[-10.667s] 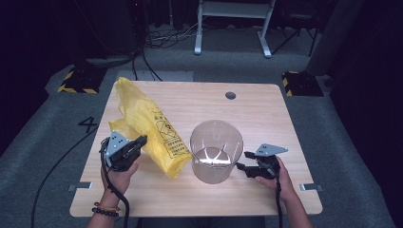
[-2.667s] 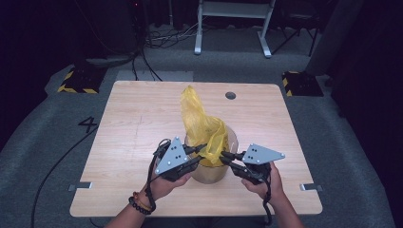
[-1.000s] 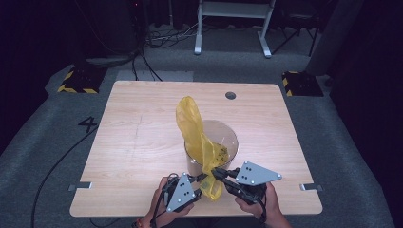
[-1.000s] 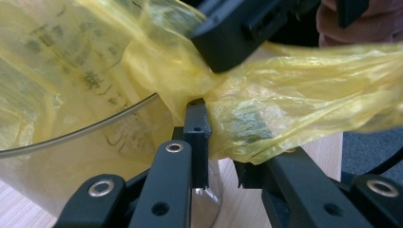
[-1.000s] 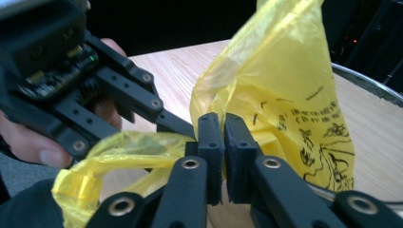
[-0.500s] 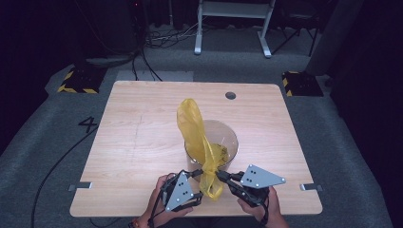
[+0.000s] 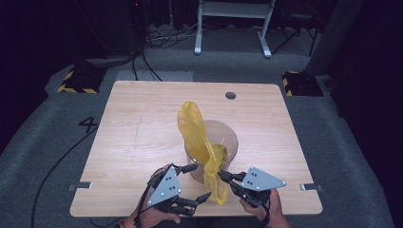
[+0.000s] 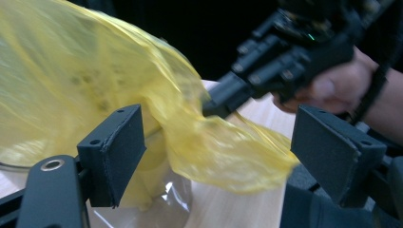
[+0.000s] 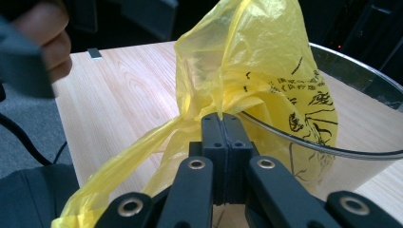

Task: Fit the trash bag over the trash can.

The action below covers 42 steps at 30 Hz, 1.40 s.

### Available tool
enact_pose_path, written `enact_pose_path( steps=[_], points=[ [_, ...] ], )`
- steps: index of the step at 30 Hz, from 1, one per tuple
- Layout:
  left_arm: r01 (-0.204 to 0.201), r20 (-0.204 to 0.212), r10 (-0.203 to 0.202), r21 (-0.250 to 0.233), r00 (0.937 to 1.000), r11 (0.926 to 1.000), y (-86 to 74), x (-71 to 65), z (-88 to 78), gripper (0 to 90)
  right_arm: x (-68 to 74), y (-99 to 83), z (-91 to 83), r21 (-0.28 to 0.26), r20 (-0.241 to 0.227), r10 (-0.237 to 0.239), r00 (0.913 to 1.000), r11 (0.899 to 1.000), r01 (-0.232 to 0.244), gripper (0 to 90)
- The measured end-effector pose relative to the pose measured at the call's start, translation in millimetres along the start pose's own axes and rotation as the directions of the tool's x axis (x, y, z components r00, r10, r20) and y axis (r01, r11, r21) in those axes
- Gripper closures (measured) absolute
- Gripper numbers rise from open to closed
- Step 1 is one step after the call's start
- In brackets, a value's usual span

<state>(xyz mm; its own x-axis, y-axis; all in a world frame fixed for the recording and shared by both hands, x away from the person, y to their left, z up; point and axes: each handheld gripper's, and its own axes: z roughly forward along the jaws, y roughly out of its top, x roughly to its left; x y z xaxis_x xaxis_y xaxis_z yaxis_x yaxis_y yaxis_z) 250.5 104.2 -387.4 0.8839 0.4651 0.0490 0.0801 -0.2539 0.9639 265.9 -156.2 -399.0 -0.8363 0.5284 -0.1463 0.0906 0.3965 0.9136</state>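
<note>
A light wooden table spreads ahead of the left hand-held gripper, with a round dark grommet hole near its far edge. On the grey floor beyond stand yellow-black striped blocks and a white frame.

This looks like a lab or recording studio — a dim room with dark surroundings and grey carpet underfoot. A plain wooden table stands alone in the middle, lit from above. On the floor at ten and two o'clock sit black blocks edged with yellow-and-black hazard tape, cables snake across the carpet at twelve o'clock beneath a white metal frame, and a number four is marked on the carpet at nine o'clock — a numbered station.
</note>
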Motion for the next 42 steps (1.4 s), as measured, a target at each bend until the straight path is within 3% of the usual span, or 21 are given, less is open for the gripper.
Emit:
enact_pose_path(
  steps=[4,8,12,14,17,20,26,28,30,33,35,37,38,42],
  points=[
    [0.003,-0.020,-0.003,0.023,0.9998,0.9997,5.4,4.6,10.9,21.6,0.7,-0.2,-0.1,-0.001,-0.004,-0.013,0.9999,1.000,0.013,90.0],
    [0.013,-0.074,-0.008,0.066,0.9972,0.9978,6.7,11.0,23.8,29.2,0.7,-1.0,-0.1,-0.003,-0.009,-0.020,0.9998,1.000,0.020,90.0],
    [0.007,-0.079,-0.001,0.078,0.9969,0.9969,4.8,22.3,27.8,55.8,-0.6,-2.4,-1.2,-0.002,-0.015,-0.009,0.9999,1.000,0.009,90.0],
    [0.009,-0.065,-0.005,0.061,0.9978,0.9981,2.4,26.5,24.2,66.0,-1.7,-3.3,-2.3,-0.005,-0.013,-0.002,0.9999,1.000,0.002,90.0],
    [0.010,-0.079,-0.006,0.051,0.9968,0.9987,-1.9,30.9,14.2,79.6,-4.5,-6.0,-4.8,-0.003,0.003,0.013,0.9999,1.000,-0.013,90.0],
    [0.020,-0.096,-0.015,0.052,0.9952,0.9985,-7.5,35.5,4.6,84.1,-8.1,-8.6,-6.6,0.002,0.017,0.032,0.9994,0.999,-0.032,90.0],
    [0.083,-0.114,-0.079,0.029,0.9904,0.9961,-22.7,49.0,-11.5,88.6,-20.3,-15.2,-12.1,0.009,0.059,0.100,0.9932,0.995,-0.101,90.0],
    [0.084,-0.136,-0.080,0.021,0.9874,0.9963,-22.8,47.2,-13.3,86.6,-25.0,-17.4,-14.1,0.001,0.058,0.132,0.9895,0.991,-0.133,90.0],
    [0.073,-0.146,-0.070,0.012,0.9868,0.9973,-18.1,41.6,-12.5,71.4,-24.5,-17.9,-14.6,-0.002,0.051,0.130,0.9902,0.991,-0.130,90.0],
    [0.041,-0.107,-0.040,0.008,0.9935,0.9991,-7.7,28.8,-6.2,57.4,-18.4,-16.4,-12.4,0.002,0.045,0.098,0.9942,0.995,-0.098,90.0],
    [0.052,-0.055,-0.051,0.020,0.9972,0.9984,-2.3,22.9,1.4,48.2,-13.8,-15.4,-9.8,0.002,0.033,0.071,0.9969,0.997,-0.071,90.0],
    [0.047,-0.068,-0.045,0.032,0.9967,0.9984,2.0,15.6,11.3,40.8,-10.1,-15.8,-8.2,0.008,0.031,0.047,0.9984,0.999,-0.047,90.0],
    [0.049,-0.055,-0.046,0.038,0.9974,0.9981,3.5,14.0,15.7,38.8,-8.4,-16.4,-7.6,0.015,0.029,0.028,0.9992,0.999,-0.029,90.0],
    [0.042,-0.075,-0.036,0.079,0.9965,0.9960,8.4,11.5,31.5,37.4,-7.1,-17.5,-8.5,0.018,0.031,0.011,0.9995,1.000,-0.011,90.0]
  ],
)
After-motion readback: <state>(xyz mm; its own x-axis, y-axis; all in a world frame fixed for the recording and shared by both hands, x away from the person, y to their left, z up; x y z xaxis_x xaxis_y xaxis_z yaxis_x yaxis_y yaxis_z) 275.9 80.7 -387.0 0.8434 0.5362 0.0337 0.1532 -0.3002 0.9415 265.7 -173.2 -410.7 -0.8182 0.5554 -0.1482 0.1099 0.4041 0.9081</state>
